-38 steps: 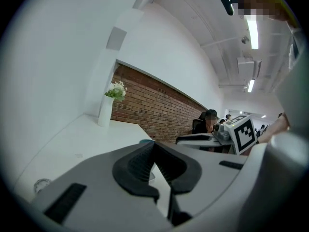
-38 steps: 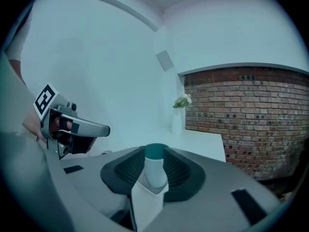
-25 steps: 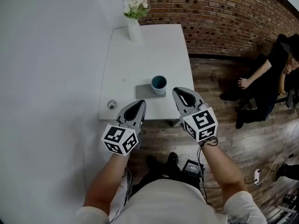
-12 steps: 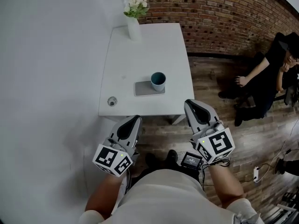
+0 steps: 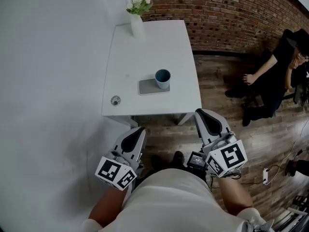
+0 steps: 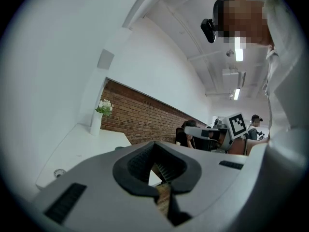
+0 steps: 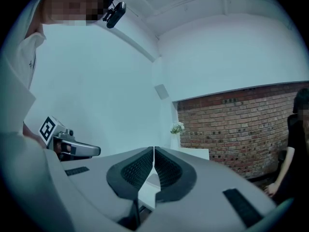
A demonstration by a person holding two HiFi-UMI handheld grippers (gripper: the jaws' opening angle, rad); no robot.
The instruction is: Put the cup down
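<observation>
On the desk [image 5: 159,42]: one cup [image 5: 162,79] on one grey mat [image 5: 147,87], one flower vase [image 5: 137,21], one round item [image 5: 115,100]. Short of the desk, left gripper [image 5: 139,131] and right gripper [image 5: 202,114]: closed, empty.

The grey two-jaw left tool [image 5: 138,130] is held low, close in front of the person's body, jaws together with nothing between them; the matching grey right tool [image 5: 201,114] sits alongside, well apart, jaws likewise closed and empty; both point forward.
</observation>
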